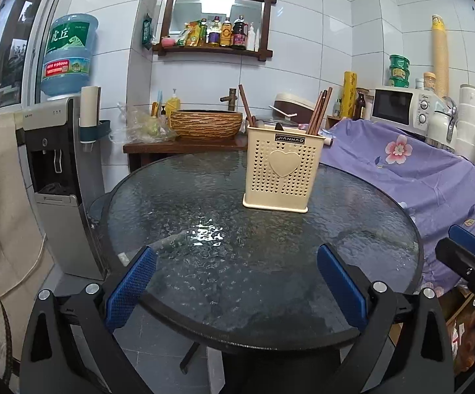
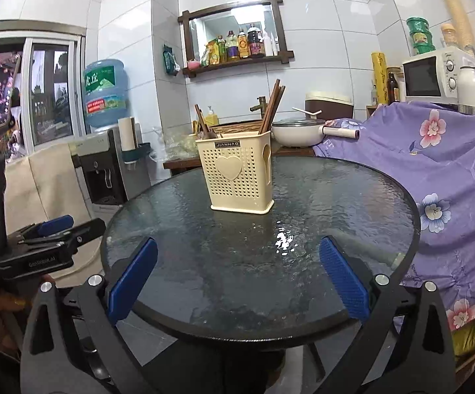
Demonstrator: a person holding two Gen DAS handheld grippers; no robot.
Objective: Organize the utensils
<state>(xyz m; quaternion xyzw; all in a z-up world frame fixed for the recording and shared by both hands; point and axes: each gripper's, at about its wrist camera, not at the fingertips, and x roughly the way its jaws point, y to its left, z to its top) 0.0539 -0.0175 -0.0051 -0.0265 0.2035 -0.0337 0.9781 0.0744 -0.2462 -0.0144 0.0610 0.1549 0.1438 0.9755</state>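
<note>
Right wrist view: the right gripper (image 2: 237,279) hangs over the near edge of a round glass table (image 2: 336,197), jaws spread wide with nothing between them. A cream utensil holder (image 2: 237,180) stands upright toward the far side, holding brown chopsticks (image 2: 272,105). The left gripper (image 2: 60,229) appears at the left edge, apart from the table.

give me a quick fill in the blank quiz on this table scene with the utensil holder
1. The cream utensil holder stands on a round ____ table.
2. The raised shape on the holder's front is a ____.
3. Both the left gripper and the right gripper have their jaws ____, with nothing between them.
4. The brown chopsticks stand ____ the holder.

Missing words: glass; heart; open; inside
</note>
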